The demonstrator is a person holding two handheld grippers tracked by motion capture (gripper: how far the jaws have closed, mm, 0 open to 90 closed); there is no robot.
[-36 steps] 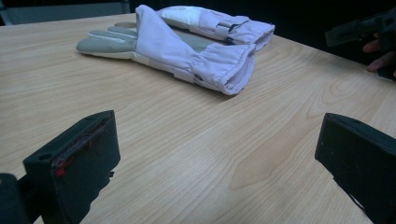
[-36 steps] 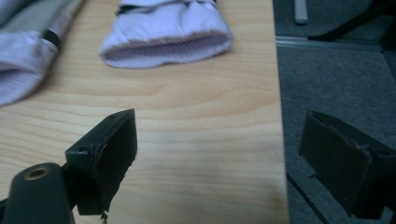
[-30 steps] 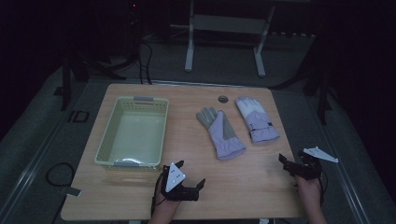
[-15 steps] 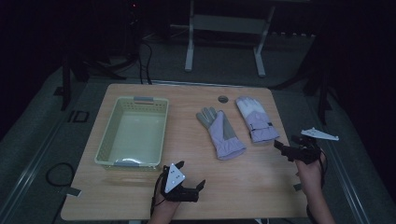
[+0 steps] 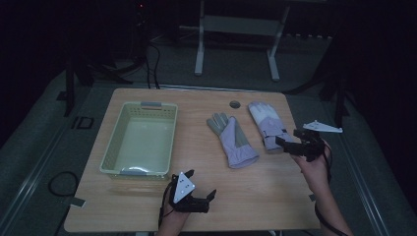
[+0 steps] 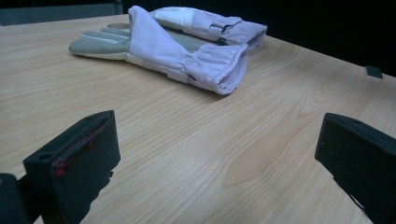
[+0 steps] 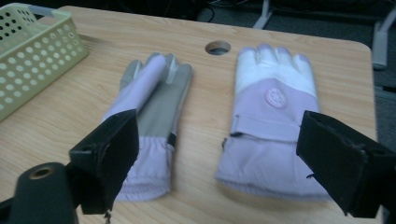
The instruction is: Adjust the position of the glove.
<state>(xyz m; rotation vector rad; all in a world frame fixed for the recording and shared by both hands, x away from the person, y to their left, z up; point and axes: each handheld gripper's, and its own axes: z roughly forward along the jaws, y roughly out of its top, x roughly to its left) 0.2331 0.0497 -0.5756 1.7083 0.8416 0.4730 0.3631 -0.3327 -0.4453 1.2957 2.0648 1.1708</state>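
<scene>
Both lilac fabric gloves lie flat, frame centre-right: palm-up glove (image 5: 232, 140), strapped glove (image 5: 266, 127). Pale green perforated plastic basket (image 5: 141, 139) at left, apparently empty. Right gripper (image 5: 287, 143) jaws spread, beside strapped glove cuff. Left gripper (image 5: 201, 187) spread wide, idle, lower centre. Nothing grasped yet; likely binning of gloves all remaining.

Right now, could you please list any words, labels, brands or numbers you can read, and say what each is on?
No readable text anywhere.
Right glove: a round embossed emblem on its back, too blurred to read.
Left glove, basket, table: no lettering visible.
</scene>
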